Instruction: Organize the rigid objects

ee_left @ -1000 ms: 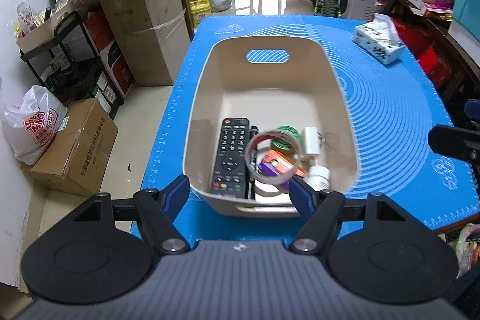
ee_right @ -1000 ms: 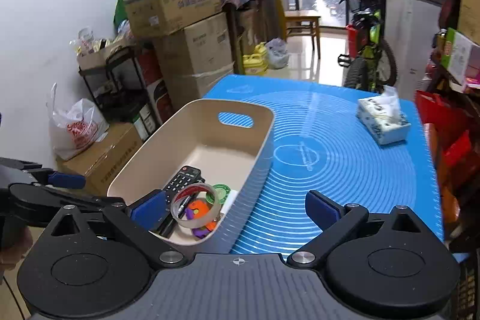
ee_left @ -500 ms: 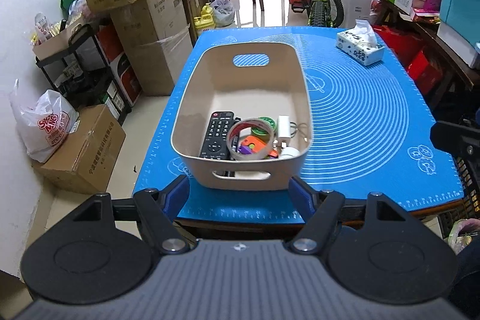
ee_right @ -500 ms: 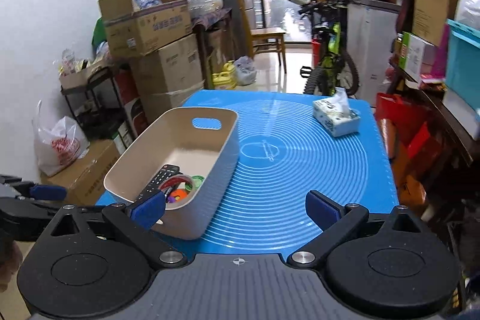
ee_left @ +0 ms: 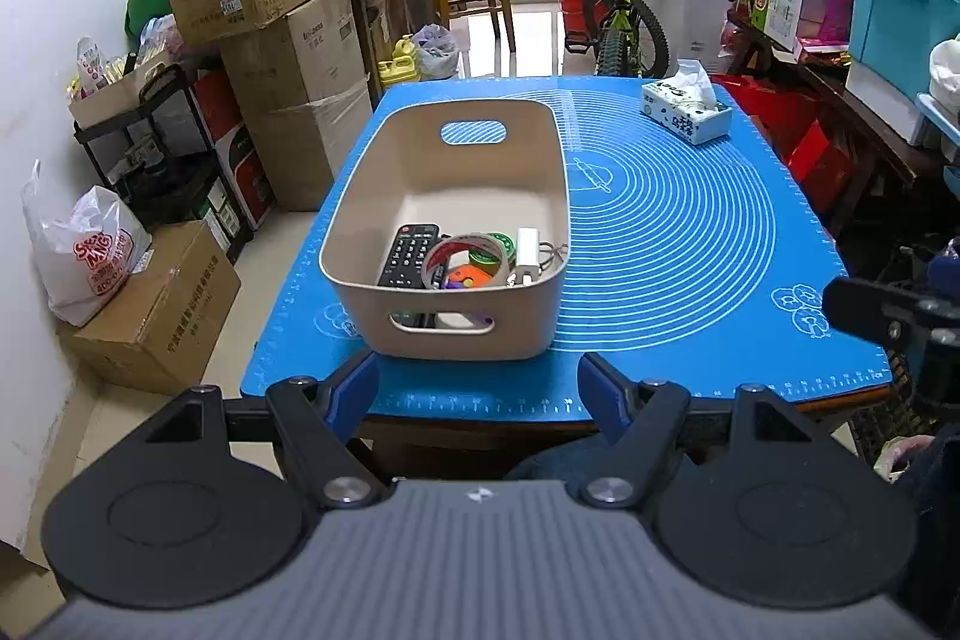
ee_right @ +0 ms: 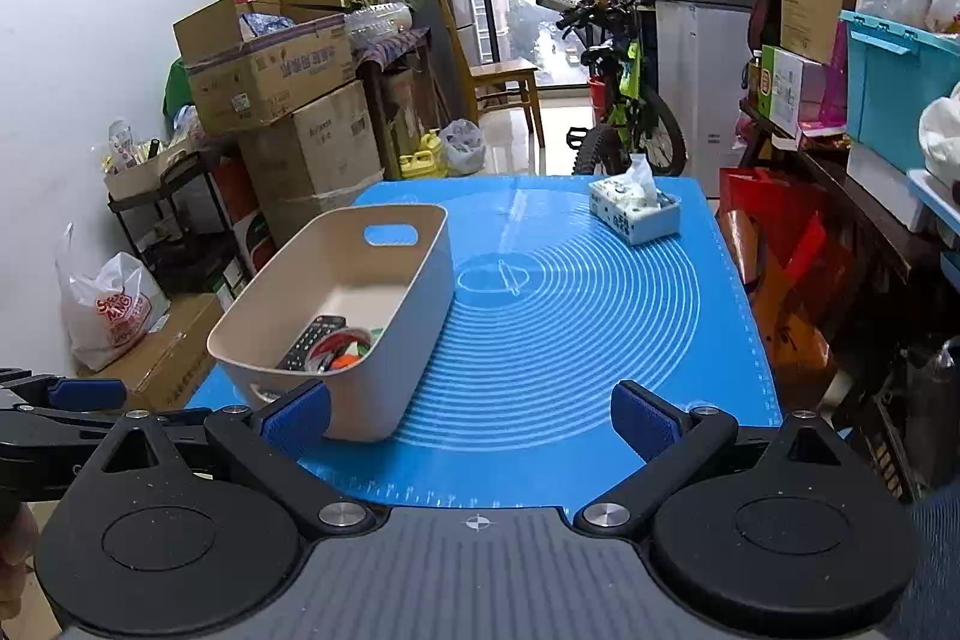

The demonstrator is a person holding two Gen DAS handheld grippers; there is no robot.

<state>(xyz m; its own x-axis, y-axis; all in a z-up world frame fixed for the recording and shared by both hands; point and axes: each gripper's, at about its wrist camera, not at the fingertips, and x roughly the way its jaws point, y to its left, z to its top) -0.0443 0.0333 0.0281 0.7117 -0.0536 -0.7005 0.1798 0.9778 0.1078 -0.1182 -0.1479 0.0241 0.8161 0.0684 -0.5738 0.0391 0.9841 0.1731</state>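
**Ana:** Both grippers have pulled back and up over the last second. A second ago the left one hung right over the beige plastic bin with cut-out handles [ee_left: 447, 196]; now its blue pads sit off the near edge of the table, and the whole bin shows in front of them.

**Ben:** And the hold?

**Ana:** None. The left gripper [ee_left: 477, 385] has its fingers spread wide with nothing between them, and so does the right gripper [ee_right: 471, 418]. That was so a second ago too.

**Ben:** Where are the objects?

**Ana:** Piled at the near end of the bin: a black remote control [ee_left: 408, 256], a roll of clear tape [ee_left: 465, 259] leaning over a small orange item [ee_left: 468, 275], a green round thing [ee_left: 501, 244] behind, and a white charger block [ee_left: 526, 259] against the right wall. I judge the sorting is done, or nearly so, and the retreat looks like a finish.

**Ben:** Anything left out?

**Ana:** Only a patterned tissue box [ee_right: 635, 214] at the far right corner of the blue silicone mat with white rings [ee_left: 690, 232]. Whether it belongs to the job, I can't tell.

**Ben:** Room to move?

**Ana:** Plenty on the right: that half of the mat is bare. The bin stands near the table's left edge, with stacked cardboard boxes [ee_left: 288, 58] beyond on the floor, so reaching in from the right or from above looks safer.
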